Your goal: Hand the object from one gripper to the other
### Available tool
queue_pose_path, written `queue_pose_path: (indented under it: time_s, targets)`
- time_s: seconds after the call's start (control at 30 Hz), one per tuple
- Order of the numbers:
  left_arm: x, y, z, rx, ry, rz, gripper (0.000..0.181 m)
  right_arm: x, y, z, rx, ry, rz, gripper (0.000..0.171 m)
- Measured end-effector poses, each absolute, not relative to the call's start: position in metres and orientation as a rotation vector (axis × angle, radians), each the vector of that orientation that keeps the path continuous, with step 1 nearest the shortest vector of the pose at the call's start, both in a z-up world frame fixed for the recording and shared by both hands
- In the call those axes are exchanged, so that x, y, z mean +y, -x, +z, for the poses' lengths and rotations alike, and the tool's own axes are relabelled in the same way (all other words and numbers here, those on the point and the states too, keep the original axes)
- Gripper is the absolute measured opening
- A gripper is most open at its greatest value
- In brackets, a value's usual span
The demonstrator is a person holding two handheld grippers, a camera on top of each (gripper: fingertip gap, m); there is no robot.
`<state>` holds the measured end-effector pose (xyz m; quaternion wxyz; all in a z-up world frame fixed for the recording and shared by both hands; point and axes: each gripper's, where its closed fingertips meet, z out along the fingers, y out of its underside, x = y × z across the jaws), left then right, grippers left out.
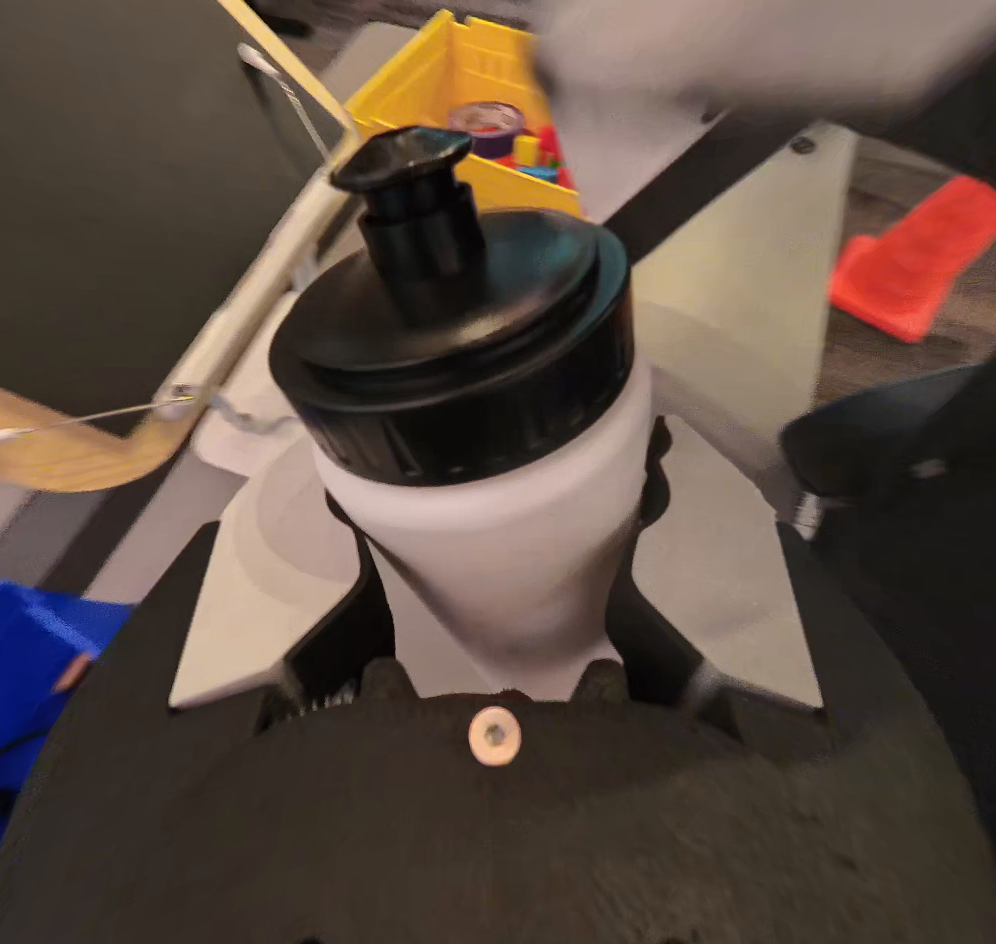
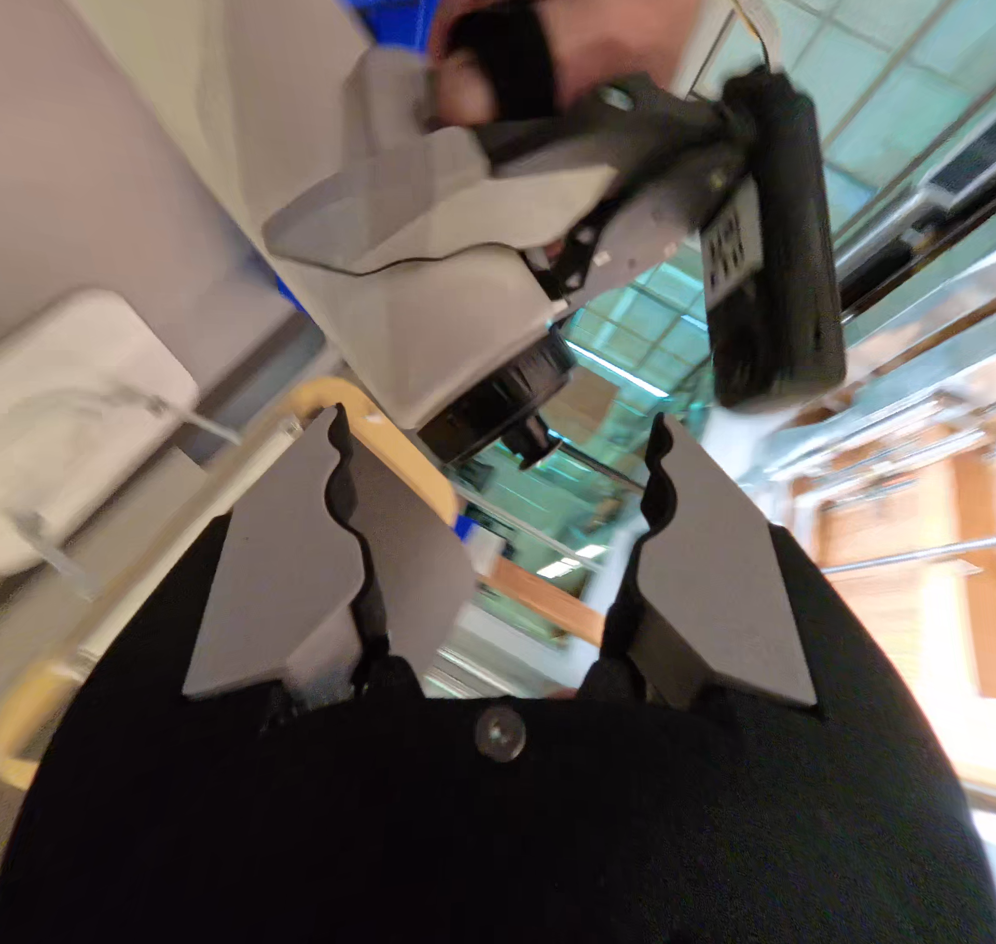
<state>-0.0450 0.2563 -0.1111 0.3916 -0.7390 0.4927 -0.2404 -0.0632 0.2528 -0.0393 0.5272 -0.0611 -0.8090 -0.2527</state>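
Bottle Sitting in the Left Gripper, Right Gripper Standing Empty

Left gripper (image 1: 493,487) is clamping a white bottle (image 1: 501,541) between its two fingers (image 1: 717,568), the jaws pressing in on either side of the body just below the cap. The bottle's black screw cap (image 1: 452,357) and its pull spout (image 1: 415,190) are pointing away from the camera, filling the middle of the left wrist view. Behind the bottle, a yellow bin (image 1: 458,88) is holding a roll of purple tape (image 1: 488,128) and small coloured blocks (image 1: 541,155). A red bin (image 1: 916,266) is lying on the dark floor to the right, and a blue bin (image 1: 37,665) is showing at the lower left edge. A blurred pale shape is crossing the upper right corner; what it is cannot be told.

Right gripper (image 2: 498,422) is standing with its jaws wide apart and nothing between them. Its grey fingers (image 2: 285,551) are framing the other device farther off: the left gripper is appearing there from the side, with the bottle's black cap (image 2: 501,401) jutting out of its front end. A person's hand (image 2: 539,40) is gripping that device's handle. The bottle's spout is sitting near the gap of the right gripper's fingers, but apart from them.
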Motion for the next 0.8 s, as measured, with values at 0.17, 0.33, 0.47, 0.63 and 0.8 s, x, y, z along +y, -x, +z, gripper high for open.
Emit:
queue_pose_path:
  time_s: [0.17,0.33,0.47,0.63,0.8]
  targets:
    - [0.271,0.063,-0.080,1.103,1.688,-0.417,0.104,0.250,0.055,-0.017,-1.815,0.646,0.150,0.101]
    - [0.275,0.071,-0.065,1.079,1.523,-0.147,0.104,0.230,0.058,0.011,-1.488,0.798,0.993,0.083]
    - [0.285,0.077,-0.060,1.051,1.462,0.037,0.104,0.225,0.070,0.007,-1.348,0.758,1.175,0.056]
    - [0.290,0.071,-0.065,1.104,1.403,0.218,0.104,0.226,0.078,0.002,-1.266,0.709,1.182,0.025]
    - [0.295,0.070,-0.069,1.091,1.397,0.231,0.104,0.228,0.078,-0.003,-1.268,0.665,1.080,0.018]
